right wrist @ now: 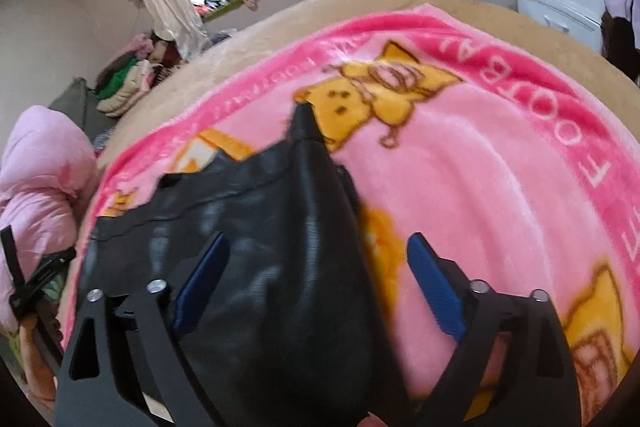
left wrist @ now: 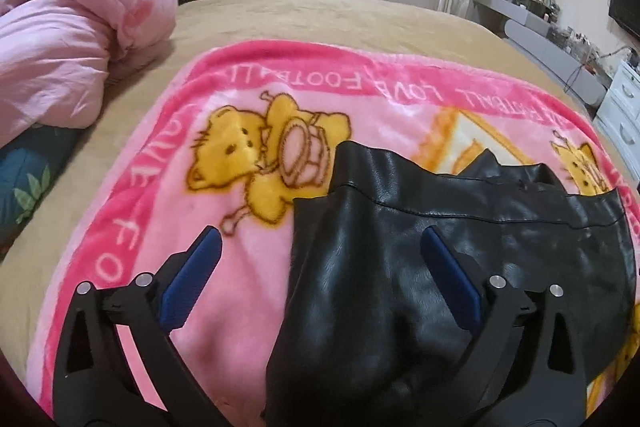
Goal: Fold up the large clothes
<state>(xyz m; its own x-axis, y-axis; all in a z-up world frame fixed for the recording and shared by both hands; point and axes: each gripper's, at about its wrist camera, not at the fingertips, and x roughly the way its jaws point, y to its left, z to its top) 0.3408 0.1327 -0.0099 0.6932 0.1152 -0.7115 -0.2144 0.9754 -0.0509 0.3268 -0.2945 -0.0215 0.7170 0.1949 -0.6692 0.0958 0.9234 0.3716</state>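
Black leather garment (left wrist: 400,267) spread on pink bear-print blanket (left wrist: 240,227); left gripper (left wrist: 320,247) and right gripper (right wrist: 316,251) both spread wide (nothing pinched).

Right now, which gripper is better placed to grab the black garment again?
Probably the right gripper: the black leather garment bulges up between its open pads. The left gripper straddles only the garment's edge, mostly over the pink blanket.
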